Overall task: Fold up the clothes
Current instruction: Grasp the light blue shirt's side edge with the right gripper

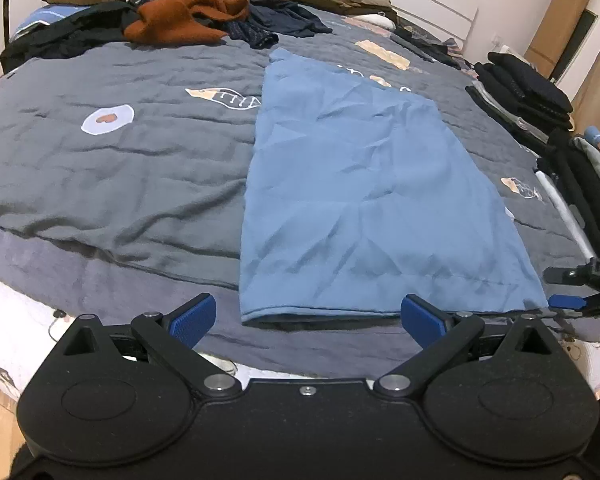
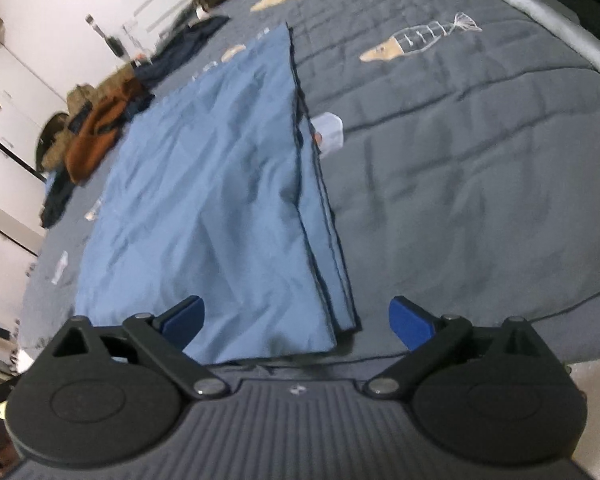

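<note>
Both pairs of jaws stand wide apart with nothing clamped. Left gripper (image 1: 307, 318) straddles the near hem's left corner of the blue garment (image 1: 364, 184); right gripper (image 2: 298, 322) straddles the near right corner, where stacked edges show.

In the left wrist view the blue garment lies flat on the grey quilt (image 1: 100, 168), its long axis running from 6 o'clock up toward 12, slightly tilted to 11.

By my reading it is already doubled lengthwise; cross-folds remain. Folded dark stacks (image 1: 528, 92) sit at 3 o'clock; an unfolded heap with a rust sweater (image 1: 180, 20) waits at 11 o'clock.
</note>
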`<state>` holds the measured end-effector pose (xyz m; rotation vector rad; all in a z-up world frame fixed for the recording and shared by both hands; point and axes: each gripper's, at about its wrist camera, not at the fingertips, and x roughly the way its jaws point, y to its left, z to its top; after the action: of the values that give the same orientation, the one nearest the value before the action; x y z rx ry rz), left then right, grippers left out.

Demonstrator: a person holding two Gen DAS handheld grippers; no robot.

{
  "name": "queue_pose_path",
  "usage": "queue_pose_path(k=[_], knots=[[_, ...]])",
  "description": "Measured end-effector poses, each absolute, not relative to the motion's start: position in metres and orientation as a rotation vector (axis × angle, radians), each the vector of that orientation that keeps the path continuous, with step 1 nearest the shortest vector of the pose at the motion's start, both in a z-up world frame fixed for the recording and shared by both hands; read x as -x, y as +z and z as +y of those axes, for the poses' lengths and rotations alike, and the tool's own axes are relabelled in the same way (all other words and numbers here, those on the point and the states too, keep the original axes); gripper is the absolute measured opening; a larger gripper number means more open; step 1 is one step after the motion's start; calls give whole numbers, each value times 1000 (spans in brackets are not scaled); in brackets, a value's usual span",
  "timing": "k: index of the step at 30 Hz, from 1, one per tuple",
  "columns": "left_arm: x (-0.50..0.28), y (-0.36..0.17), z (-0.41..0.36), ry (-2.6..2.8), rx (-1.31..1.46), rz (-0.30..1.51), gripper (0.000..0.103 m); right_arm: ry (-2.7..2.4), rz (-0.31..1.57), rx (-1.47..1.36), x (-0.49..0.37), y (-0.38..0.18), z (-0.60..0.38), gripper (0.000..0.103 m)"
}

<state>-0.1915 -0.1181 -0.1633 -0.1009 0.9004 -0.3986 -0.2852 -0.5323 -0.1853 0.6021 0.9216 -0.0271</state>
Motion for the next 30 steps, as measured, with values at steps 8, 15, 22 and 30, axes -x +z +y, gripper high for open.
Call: queue_pose_path(k=[8, 15, 22, 30], knots=[[194, -165, -119, -408, 100, 905, 99, -28, 917, -604, 284, -188, -534, 68], [193, -168, -120, -404, 99, 906, 99, -3, 953, -591, 277, -196, -529, 18], [187, -166, -108, -382, 103, 893, 99, 44, 786, -824, 293, -186, -550, 7], [173, -175, -101, -371, 117, 910, 72, 6, 736, -929, 303, -185, -564, 7]])
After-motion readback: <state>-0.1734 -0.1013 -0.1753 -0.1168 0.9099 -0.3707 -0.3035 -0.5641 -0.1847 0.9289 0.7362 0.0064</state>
